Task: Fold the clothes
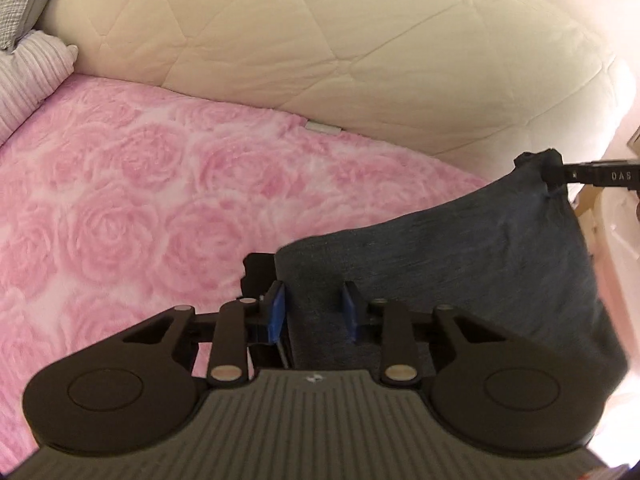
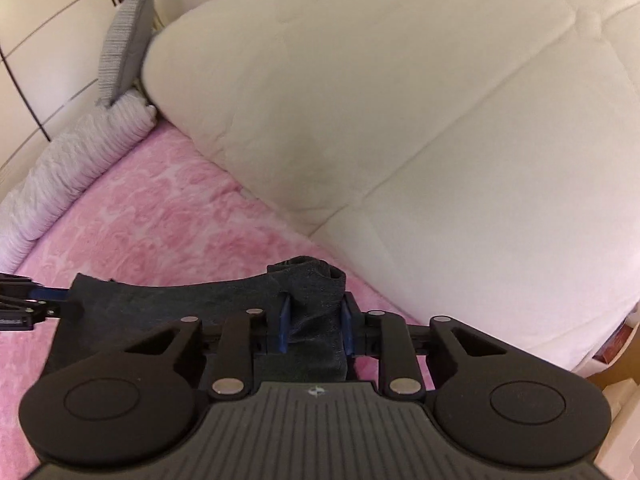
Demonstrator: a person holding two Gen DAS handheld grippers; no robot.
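Both grippers, left gripper (image 1: 314, 312) and right gripper (image 2: 314, 320), clamp the dark garment (image 1: 460, 248) aloft mid-fold above the bed (image 1: 120, 200); lower evenly.

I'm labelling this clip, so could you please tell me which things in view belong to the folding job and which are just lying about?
In the job: dark blue-grey knit garment, left hand-held gripper, right hand-held gripper.

Lying about: pink rose-patterned plush blanket, cream quilted duvet, lilac ribbed pillow, grey woven cushion.
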